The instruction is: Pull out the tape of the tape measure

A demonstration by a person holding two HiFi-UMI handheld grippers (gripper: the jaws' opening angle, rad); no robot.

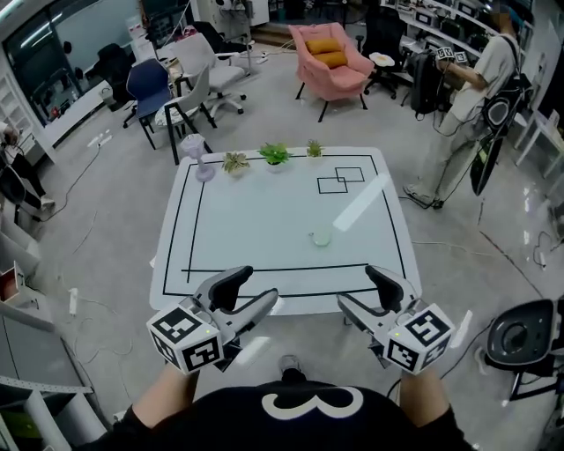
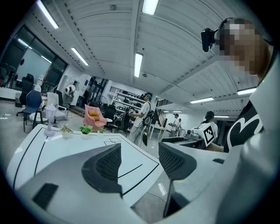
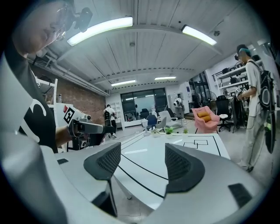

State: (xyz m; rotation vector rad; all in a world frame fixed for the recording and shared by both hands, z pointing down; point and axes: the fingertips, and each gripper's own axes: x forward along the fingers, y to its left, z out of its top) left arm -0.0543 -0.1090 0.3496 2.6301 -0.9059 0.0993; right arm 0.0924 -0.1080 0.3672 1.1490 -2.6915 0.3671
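Tape measure, small and pale green, lies on the white surface, right of centre and toward the near edge. Left tool and right tool hover at that near edge, jaws spread, nothing between them.

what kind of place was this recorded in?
Probably a robotics lab or open workshop: a white table with black marked lines, rolling office chairs, and equipment benches along the wall.

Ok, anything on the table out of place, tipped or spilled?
Nothing stands out. Potted plants stand upright along the table's far edge, the tape measure lies alone; left hand-held gripper and right hand-held gripper are open, empty.
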